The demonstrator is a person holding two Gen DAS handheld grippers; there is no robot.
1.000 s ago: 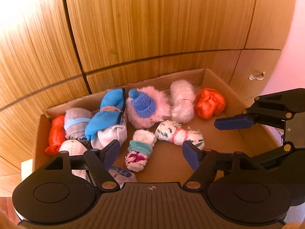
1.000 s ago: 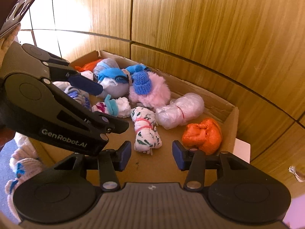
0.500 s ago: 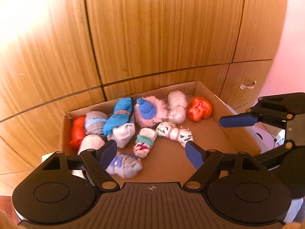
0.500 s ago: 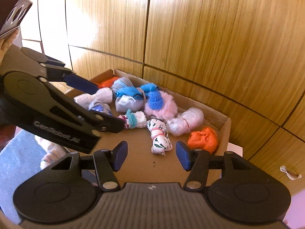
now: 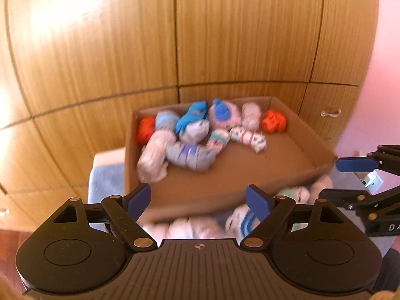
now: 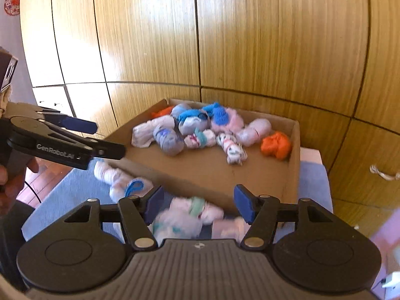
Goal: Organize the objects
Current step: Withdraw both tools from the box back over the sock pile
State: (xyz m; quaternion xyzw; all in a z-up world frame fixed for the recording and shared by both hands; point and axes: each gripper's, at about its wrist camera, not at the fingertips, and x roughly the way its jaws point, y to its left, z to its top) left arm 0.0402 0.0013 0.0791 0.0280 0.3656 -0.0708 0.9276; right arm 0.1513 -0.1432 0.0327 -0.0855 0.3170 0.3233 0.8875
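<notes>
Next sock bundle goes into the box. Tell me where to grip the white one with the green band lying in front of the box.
Grip the white sock bundle across its green band, which looks like its narrowest part. Come from above with the right gripper, which hangs open over it; the cardboard box wall blocks the far side. Blur hides the finer shape.

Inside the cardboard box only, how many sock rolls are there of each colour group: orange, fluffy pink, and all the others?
Orange rolls: 2
Fluffy pink roll: 1
Other rolls, white, grey or blue: 7
Total: 10
</notes>
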